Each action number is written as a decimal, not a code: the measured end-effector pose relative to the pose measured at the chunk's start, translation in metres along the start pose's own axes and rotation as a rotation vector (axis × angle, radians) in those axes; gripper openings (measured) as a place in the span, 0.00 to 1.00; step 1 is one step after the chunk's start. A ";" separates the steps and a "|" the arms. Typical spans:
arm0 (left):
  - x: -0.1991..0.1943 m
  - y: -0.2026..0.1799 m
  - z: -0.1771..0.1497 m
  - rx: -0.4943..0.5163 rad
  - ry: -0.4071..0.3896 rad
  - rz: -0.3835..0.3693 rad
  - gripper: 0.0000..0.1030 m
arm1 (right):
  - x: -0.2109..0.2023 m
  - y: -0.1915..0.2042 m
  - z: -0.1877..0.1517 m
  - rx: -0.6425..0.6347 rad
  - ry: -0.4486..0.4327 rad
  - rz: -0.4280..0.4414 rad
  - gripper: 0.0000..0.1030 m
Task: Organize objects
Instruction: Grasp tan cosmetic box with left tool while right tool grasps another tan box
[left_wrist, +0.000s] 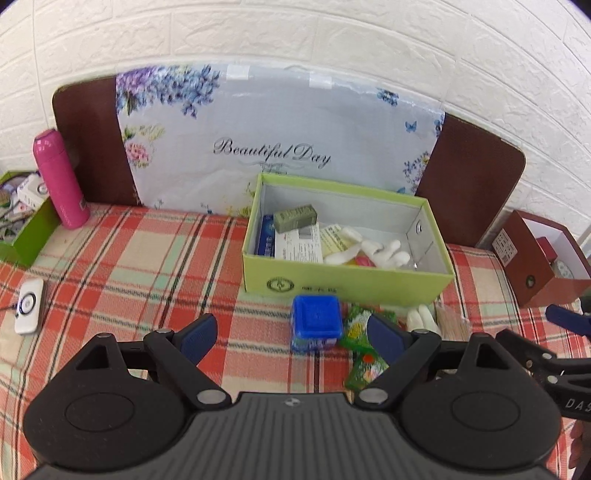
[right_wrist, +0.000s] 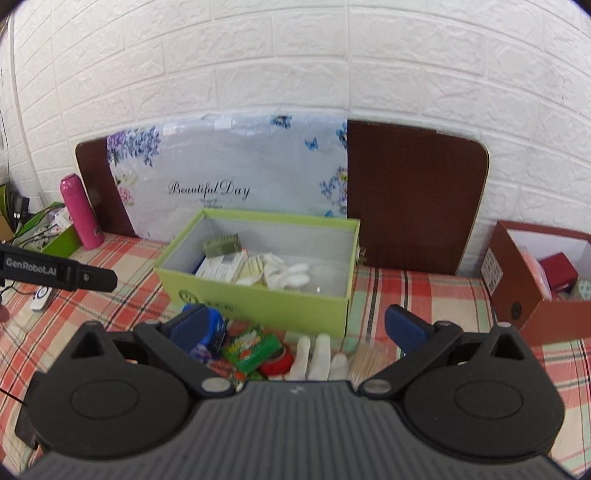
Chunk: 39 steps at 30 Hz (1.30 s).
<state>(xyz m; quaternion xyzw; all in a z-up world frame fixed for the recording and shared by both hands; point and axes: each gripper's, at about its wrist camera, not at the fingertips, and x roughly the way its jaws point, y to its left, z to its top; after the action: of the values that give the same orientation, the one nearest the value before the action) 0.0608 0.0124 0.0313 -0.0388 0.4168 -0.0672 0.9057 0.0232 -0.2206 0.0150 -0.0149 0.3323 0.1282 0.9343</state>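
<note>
While both grippers, left (left_wrist: 291, 334) and right (right_wrist: 295, 326), hang with jaws spread wide and nothing held, the loose items lie on the plaid cloth just before the green box (left_wrist: 347, 284): blue tub (left_wrist: 316, 321), green packet (right_wrist: 255, 347), red roll (right_wrist: 277, 363), white glove (right_wrist: 319, 356), toothpicks (right_wrist: 371, 362). Judged next: straddle one item squarely, close on its sides, lift clear of the front wall, and set it on the bare floor at the box's right. Legible: "GenRobot.AI" on the left gripper; "Beautiful Day" on the floral bag (left_wrist: 273, 151) behind.
</note>
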 end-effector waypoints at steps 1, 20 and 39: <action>0.001 0.001 -0.005 -0.007 0.013 -0.007 0.89 | 0.000 0.001 -0.006 0.003 0.013 0.002 1.00; 0.069 -0.033 -0.077 0.083 0.229 -0.177 0.87 | -0.011 0.011 -0.084 0.016 0.186 0.006 1.00; 0.104 0.028 -0.098 -0.134 0.283 -0.117 0.45 | 0.033 0.048 -0.103 -0.032 0.338 0.158 0.97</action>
<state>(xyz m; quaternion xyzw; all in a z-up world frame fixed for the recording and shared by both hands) 0.0553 0.0223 -0.1135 -0.1136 0.5407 -0.0965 0.8279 -0.0274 -0.1779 -0.0831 -0.0249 0.4824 0.2020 0.8520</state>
